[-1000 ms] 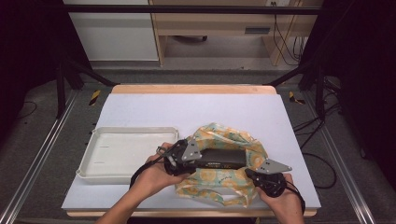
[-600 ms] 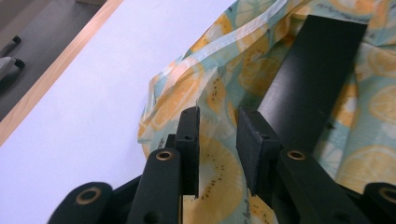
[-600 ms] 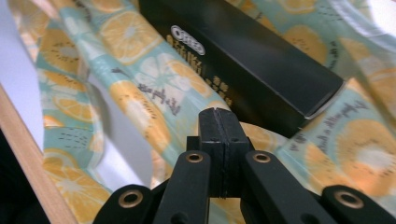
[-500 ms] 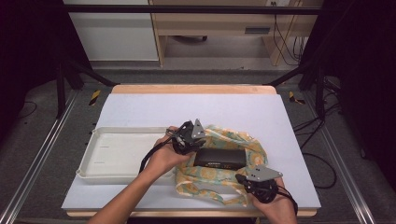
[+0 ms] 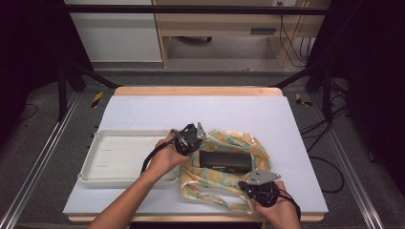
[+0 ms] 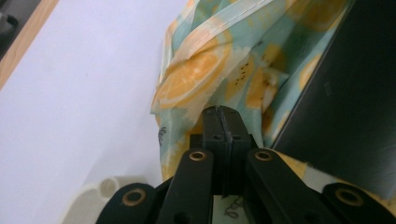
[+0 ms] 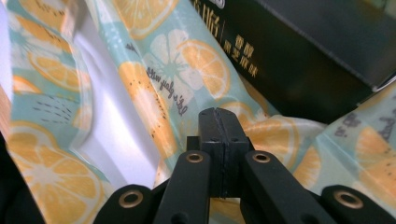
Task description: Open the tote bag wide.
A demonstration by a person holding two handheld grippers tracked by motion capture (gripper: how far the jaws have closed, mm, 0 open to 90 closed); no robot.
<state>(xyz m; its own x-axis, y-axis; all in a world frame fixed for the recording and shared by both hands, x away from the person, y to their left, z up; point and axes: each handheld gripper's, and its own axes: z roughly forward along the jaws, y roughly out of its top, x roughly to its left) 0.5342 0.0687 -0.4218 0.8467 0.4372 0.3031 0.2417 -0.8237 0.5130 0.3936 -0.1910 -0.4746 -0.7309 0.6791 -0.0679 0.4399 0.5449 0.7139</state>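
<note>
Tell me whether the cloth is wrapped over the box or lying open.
Open. The cloth lies bunched in a ring around the box, whose black top is bare in the high view.

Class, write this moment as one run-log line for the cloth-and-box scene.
left gripper: shut, just closed at cloth edge | right gripper: shut at cloth | black box: on cloth | tray: left

High cam overhead; gripper cams close on cloth (image 6: 219,60).
</note>
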